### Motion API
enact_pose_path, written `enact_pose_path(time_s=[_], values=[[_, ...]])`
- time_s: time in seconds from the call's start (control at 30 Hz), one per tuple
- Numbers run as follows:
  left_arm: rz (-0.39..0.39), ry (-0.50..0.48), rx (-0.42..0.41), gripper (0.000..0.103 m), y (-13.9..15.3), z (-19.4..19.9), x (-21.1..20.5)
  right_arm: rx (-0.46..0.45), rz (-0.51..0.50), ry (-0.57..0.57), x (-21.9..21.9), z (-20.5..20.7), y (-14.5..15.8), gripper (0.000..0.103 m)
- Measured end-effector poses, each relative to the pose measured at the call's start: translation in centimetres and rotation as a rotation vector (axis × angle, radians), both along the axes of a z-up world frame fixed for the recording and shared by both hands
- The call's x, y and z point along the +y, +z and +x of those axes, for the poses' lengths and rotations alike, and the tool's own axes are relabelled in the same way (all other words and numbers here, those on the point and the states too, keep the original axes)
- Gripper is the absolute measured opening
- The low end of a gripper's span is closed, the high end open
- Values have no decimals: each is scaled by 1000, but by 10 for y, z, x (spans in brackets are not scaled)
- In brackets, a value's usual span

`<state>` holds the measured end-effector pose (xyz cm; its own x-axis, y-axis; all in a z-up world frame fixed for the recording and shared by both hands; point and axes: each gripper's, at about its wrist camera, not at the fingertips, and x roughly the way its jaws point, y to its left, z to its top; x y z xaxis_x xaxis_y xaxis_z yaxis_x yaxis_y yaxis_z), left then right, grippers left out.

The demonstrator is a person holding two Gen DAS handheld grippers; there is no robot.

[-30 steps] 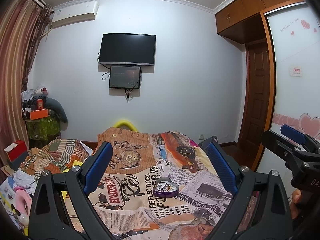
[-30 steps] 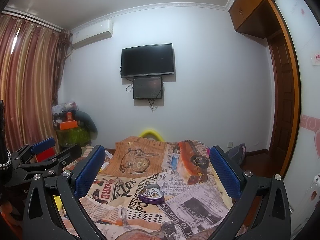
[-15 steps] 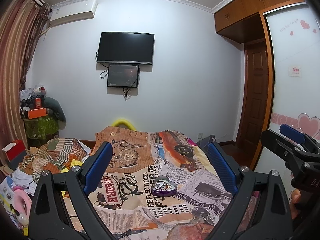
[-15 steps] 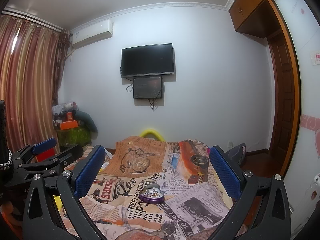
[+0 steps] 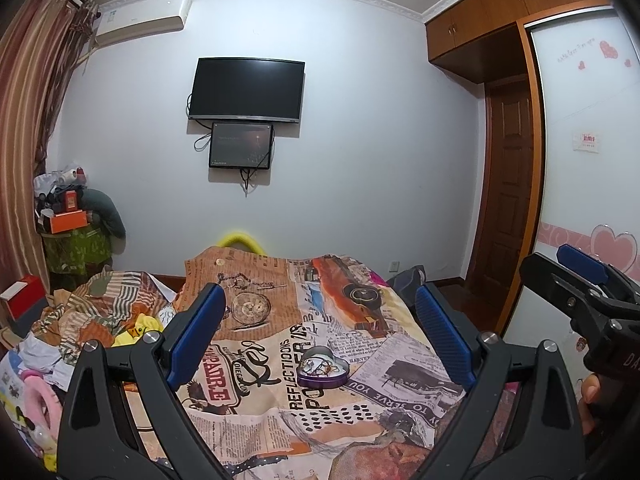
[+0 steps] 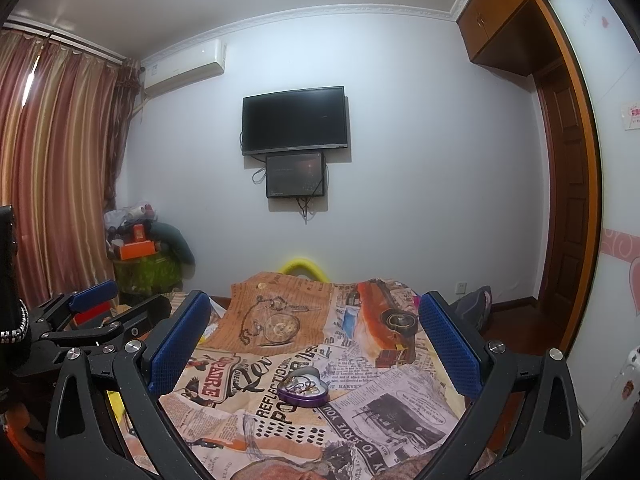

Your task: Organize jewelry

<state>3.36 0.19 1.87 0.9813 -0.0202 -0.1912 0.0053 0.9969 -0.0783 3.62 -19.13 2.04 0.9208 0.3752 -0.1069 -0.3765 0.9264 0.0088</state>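
Bed cover (image 5: pixel 280 360) w/ newsprint pattern fills lower centre of both views. TV (image 5: pixel 246 90) on wall, upper centre. Left gripper (image 5: pixel 320 340) at bottom of left view, fingers wide, nothing between. Right gripper (image 6: pixel 316 344) at bottom of right view, also wide, empty. Heart tin (image 5: pixel 323 368) w/ tangled jewelry (image 5: pixel 318 365) inside sits on cover, lower centre, apart from both grippers.

You face a wall with a TV (image 5: pixel 246 90), a small screen (image 5: pixel 241 145) directly below it, an air conditioner (image 5: pixel 144 20) upper left, curtains (image 6: pixel 56 168), a door (image 5: pixel 508 184) at right.
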Motion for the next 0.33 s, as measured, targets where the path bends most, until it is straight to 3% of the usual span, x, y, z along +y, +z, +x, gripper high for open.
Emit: enact_pose_path(time_s=[0.33], values=[[5, -2, 10, 96, -6, 5, 2, 17, -10, -1, 4, 5, -3, 103]])
